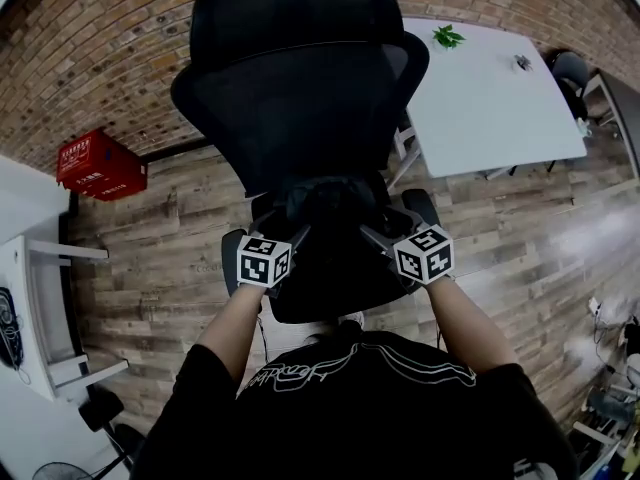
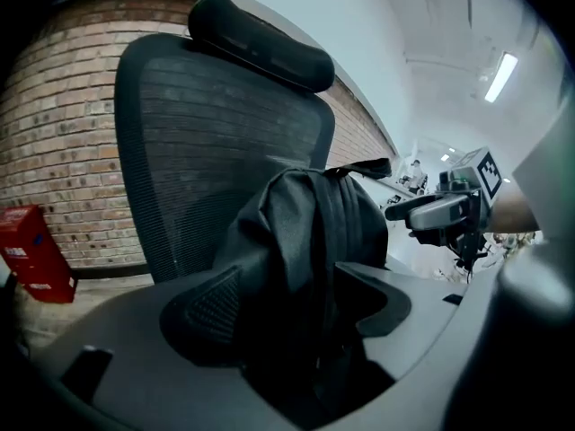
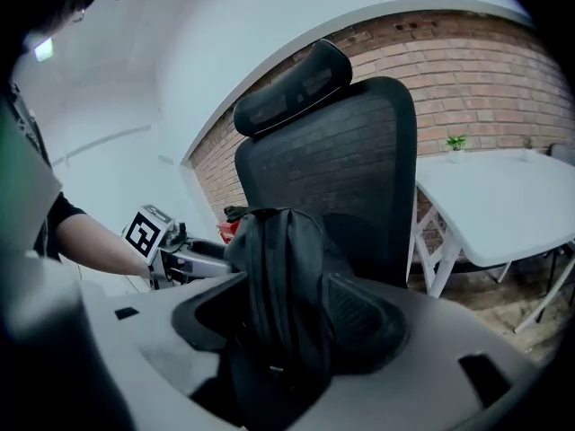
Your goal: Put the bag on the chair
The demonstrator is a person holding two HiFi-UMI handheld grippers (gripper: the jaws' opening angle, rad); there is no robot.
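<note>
A black bag [image 1: 325, 203] stands upright on the seat of the black mesh office chair [image 1: 300, 78], leaning against the backrest. My left gripper [image 1: 290, 233] reaches in from the bag's left and my right gripper [image 1: 385, 236] from its right. In the left gripper view the bag [image 2: 305, 232] rises between the wide-spread jaws of the left gripper [image 2: 301, 303], whose ribbed pad shows bare beside the fabric. In the right gripper view the bag [image 3: 278, 268] likewise sits between the right gripper's [image 3: 283, 317] spread jaws without being pinched. Both grippers are open.
A red crate [image 1: 98, 165] sits on the wooden floor by the brick wall at left. A white table [image 1: 490, 98] with a small plant [image 1: 447, 36] stands right of the chair. A white desk [image 1: 20, 308] runs along the left edge.
</note>
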